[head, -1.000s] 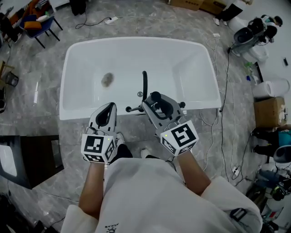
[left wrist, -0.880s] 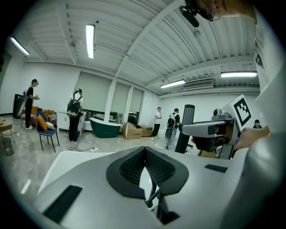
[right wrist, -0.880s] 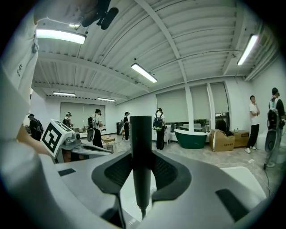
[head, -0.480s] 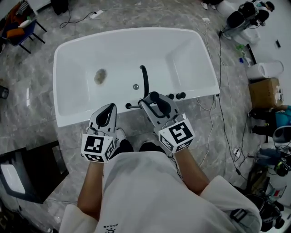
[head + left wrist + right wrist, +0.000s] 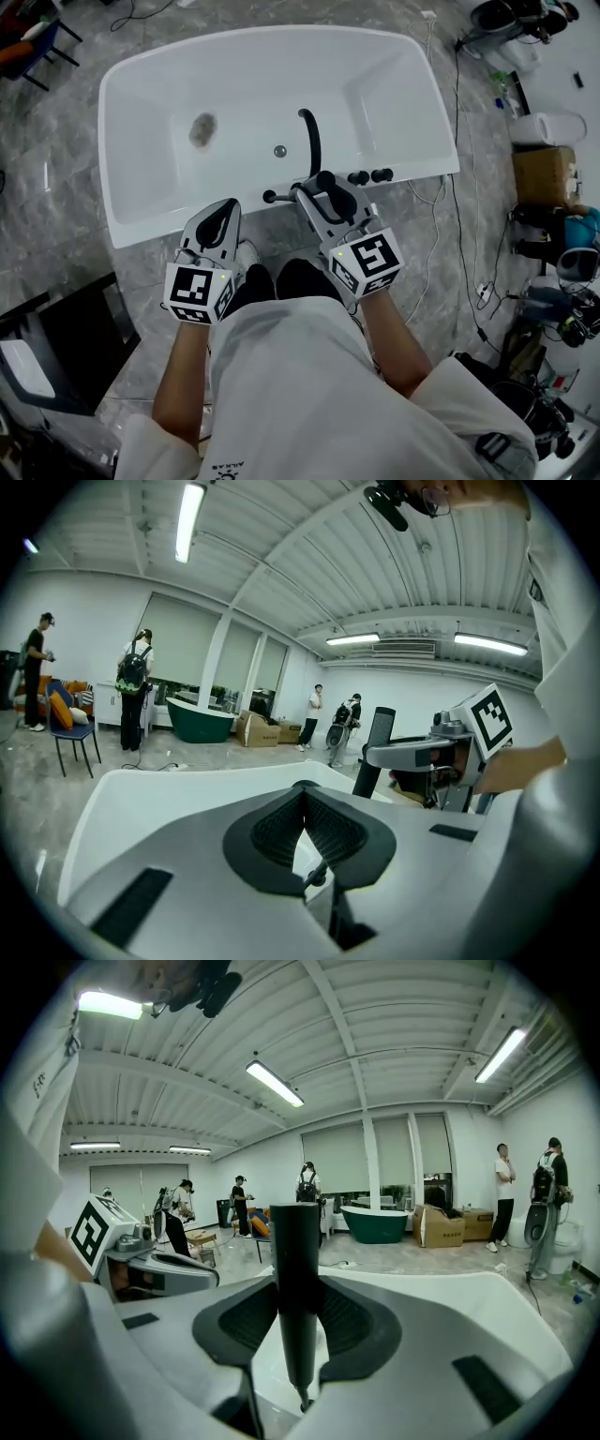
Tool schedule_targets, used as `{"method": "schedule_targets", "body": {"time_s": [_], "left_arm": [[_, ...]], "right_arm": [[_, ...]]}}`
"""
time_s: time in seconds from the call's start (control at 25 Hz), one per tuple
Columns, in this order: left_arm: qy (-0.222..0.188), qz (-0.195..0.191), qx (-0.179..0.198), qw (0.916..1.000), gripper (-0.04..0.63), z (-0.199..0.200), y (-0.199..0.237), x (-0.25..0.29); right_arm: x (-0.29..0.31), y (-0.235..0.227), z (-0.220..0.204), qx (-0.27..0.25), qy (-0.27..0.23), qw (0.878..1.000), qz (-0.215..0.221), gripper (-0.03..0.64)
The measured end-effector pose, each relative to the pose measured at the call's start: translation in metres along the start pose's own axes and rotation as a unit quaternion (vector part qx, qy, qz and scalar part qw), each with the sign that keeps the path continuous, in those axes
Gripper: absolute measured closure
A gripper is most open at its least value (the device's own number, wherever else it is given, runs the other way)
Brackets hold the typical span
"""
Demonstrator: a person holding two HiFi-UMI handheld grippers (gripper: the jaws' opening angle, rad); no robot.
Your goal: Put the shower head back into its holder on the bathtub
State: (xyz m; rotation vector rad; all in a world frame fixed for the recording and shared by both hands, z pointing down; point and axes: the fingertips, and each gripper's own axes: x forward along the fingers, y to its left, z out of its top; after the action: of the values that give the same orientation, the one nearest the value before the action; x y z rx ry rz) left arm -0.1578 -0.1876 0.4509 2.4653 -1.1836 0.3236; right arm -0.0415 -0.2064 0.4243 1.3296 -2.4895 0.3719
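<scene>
The white bathtub lies in front of me, with a black curved spout and two black knobs on its near rim. A small black fitting sticks out of that rim left of the spout. My right gripper is shut on the black shower head, which stands upright between its jaws. It hovers over the near rim beside the knobs. My left gripper is shut on nothing, just short of the rim. The left gripper view also shows the shower head.
A brownish drain patch marks the tub floor. Cables run along the marble floor at the right, near a cardboard box and other gear. A dark cabinet stands at the lower left. Several people stand far off in the room.
Both grippers have sunk and come closer to the tub's near rim. The right one now sits right beside the knobs, still gripping the shower head.
</scene>
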Motion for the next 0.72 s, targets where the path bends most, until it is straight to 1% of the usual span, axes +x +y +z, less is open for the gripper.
{"method": "schedule_targets", "body": {"time_s": [0.16,0.32,0.52,0.72], "left_arm": [[0.013,0.001,-0.01,0.9999,0.583,-0.015,0.007,0.005],[0.028,0.007,-0.019,0.9994,0.583,-0.031,0.011,0.014],[0.027,0.03,-0.031,0.9987,0.583,-0.047,0.016,0.021],[0.03,0.05,-0.039,0.9975,0.583,-0.061,0.014,0.026]], "right_arm": [[0.013,-0.004,-0.012,0.01,0.009,1.0,0.004,0.474],[0.026,-0.005,-0.03,0.004,0.026,0.999,0.019,0.472],[0.04,-0.006,-0.058,-0.017,0.042,0.999,0.029,0.473],[0.048,-0.005,-0.086,-0.019,0.062,0.997,0.05,0.474]]}}
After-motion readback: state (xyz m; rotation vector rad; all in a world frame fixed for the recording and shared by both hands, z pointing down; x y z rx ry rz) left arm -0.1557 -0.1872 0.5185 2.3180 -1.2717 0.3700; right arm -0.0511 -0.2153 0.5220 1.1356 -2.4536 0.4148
